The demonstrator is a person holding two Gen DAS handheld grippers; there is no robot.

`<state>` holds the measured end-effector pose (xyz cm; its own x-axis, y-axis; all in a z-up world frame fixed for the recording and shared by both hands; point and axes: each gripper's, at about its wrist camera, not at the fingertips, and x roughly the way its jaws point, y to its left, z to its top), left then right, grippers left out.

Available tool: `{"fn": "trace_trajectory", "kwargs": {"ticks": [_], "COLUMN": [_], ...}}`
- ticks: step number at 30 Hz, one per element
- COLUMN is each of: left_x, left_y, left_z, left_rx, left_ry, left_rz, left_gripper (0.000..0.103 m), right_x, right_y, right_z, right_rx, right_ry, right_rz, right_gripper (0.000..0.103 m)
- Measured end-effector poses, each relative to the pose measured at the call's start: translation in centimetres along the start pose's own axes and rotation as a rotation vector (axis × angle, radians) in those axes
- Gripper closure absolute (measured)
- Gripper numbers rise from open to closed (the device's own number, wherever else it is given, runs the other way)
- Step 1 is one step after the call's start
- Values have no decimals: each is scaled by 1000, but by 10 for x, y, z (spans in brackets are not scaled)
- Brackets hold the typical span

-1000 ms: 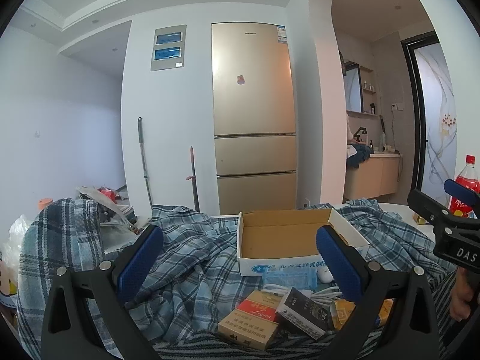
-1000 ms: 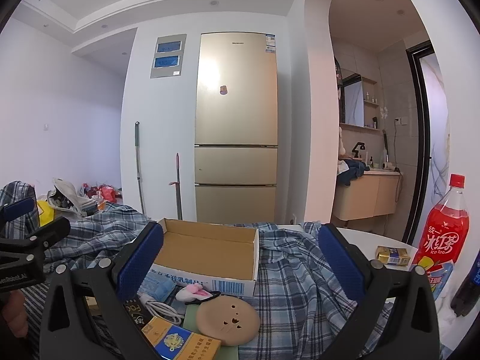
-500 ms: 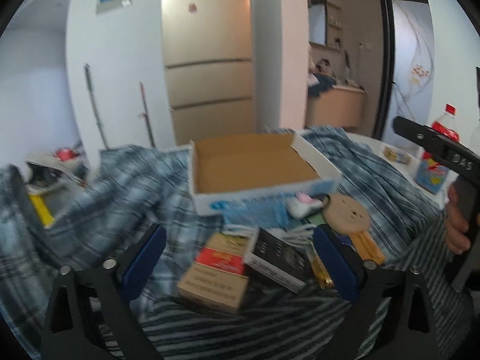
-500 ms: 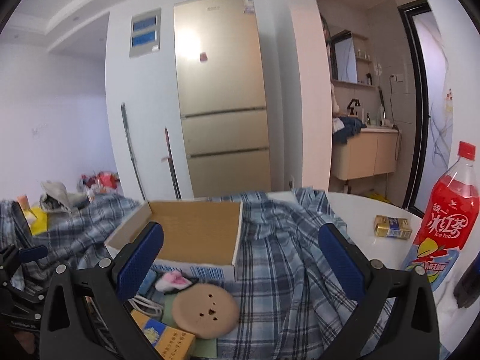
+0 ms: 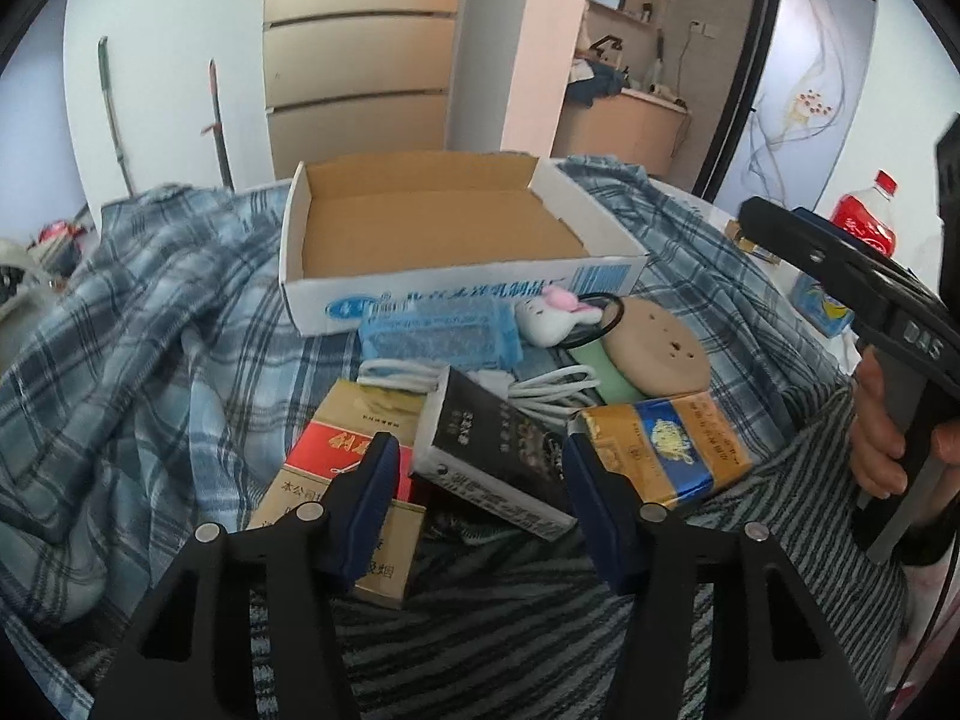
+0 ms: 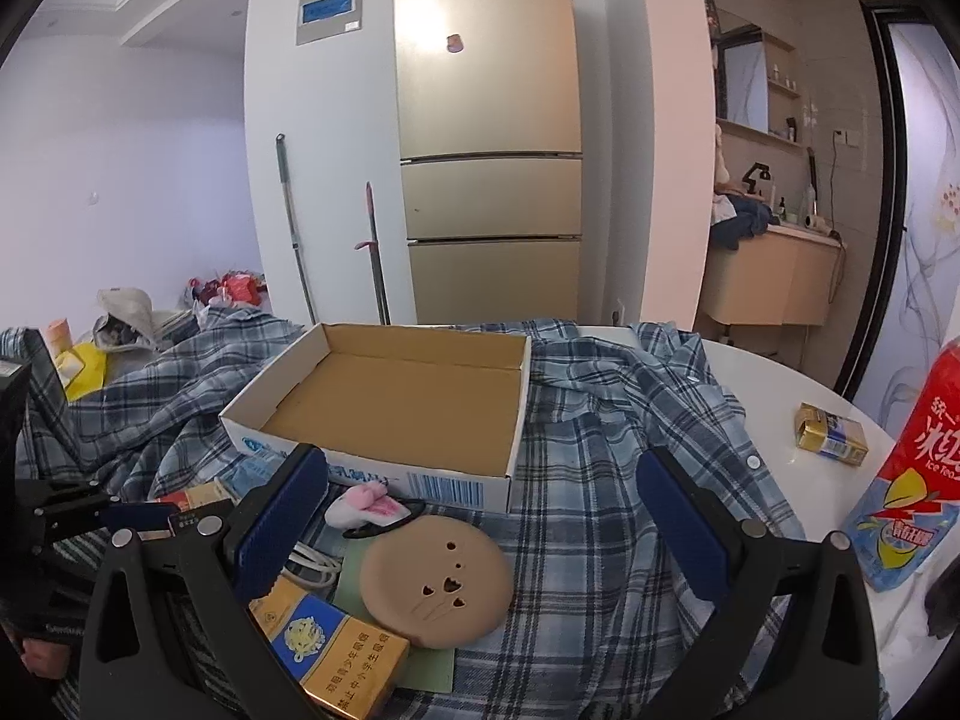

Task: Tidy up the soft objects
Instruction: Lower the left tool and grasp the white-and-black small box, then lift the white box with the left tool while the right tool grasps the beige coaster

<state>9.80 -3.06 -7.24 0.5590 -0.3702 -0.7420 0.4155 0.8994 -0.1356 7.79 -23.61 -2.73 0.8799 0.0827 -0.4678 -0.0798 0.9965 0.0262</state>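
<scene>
An open cardboard box (image 5: 444, 228) (image 6: 396, 396) sits empty on a blue plaid cloth (image 5: 150, 300) (image 6: 600, 480). In front of it lie a white and pink plush toy (image 5: 555, 315) (image 6: 366, 504), a blue tissue pack (image 5: 438, 336), a round tan pad (image 5: 654, 348) (image 6: 438, 588), white cables (image 5: 552, 390) and several cigarette cartons. My left gripper (image 5: 480, 468) is open, low over the black carton (image 5: 492, 450). My right gripper (image 6: 480, 516) is open above the tan pad and empty; it also shows at the right edge of the left wrist view (image 5: 840, 264).
A red drink bottle (image 6: 918, 468) and a small gold pack (image 6: 831, 435) stand on the white table (image 6: 780, 384) at the right. A yellow and blue carton (image 6: 336, 654) (image 5: 666, 444) lies near the front. A grey striped cloth (image 5: 510, 618) covers the near edge. A fridge (image 6: 489, 138) is behind.
My left gripper has tilted down and moved in close over the cartons, its jaws narrower in view. My right gripper has dipped a little toward the tan pad.
</scene>
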Motion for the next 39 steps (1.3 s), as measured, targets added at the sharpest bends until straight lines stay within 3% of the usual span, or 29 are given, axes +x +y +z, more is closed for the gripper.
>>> {"fn": "trace_trajectory", "kwargs": {"ticks": [5,7,9,14,17,19,20,23,25,28,37,39], "left_x": [4,3,-4,-35,-53,-62,-66,-67,-58,-42,-37,-34], "left_y": [-9,-8,-5,-6,-10,-16,-16,-19,-22,-16,-1,-3], "left_z": [-1,-1,-1,-3,-3,-4,-4,-2,-1,1,6,5], "left_rx": [46,46,32,26,54,106,112,145,198,195,142,140], "left_ry": [13,1,-29,-179,-275,-357,-372,-375,-327,-205,-194,-184], "left_rz": [28,39,21,49,119,245,250,334,427,373,230,229], "left_gripper": [43,65,75,83,83,83,83,83,83,83,83,83], "right_x": [-4,-2,-1,-2,-6,-7,-7,-6,-8,-10,-8,-9], "right_y": [8,8,7,8,8,5,5,8,9,10,12,11], "right_z": [0,0,0,0,0,0,1,0,0,-1,0,0], "right_rx": [-37,-39,-35,-29,-31,-17,-15,-26,-36,-40,-41,-38], "right_ry": [-15,-7,-1,0,-21,-28,-27,-24,-30,-36,-20,-22], "right_rz": [1,1,4,-2,-1,-5,-4,-4,-3,-1,-2,-5], "right_gripper": [0,0,0,0,0,0,0,0,0,0,0,0]}}
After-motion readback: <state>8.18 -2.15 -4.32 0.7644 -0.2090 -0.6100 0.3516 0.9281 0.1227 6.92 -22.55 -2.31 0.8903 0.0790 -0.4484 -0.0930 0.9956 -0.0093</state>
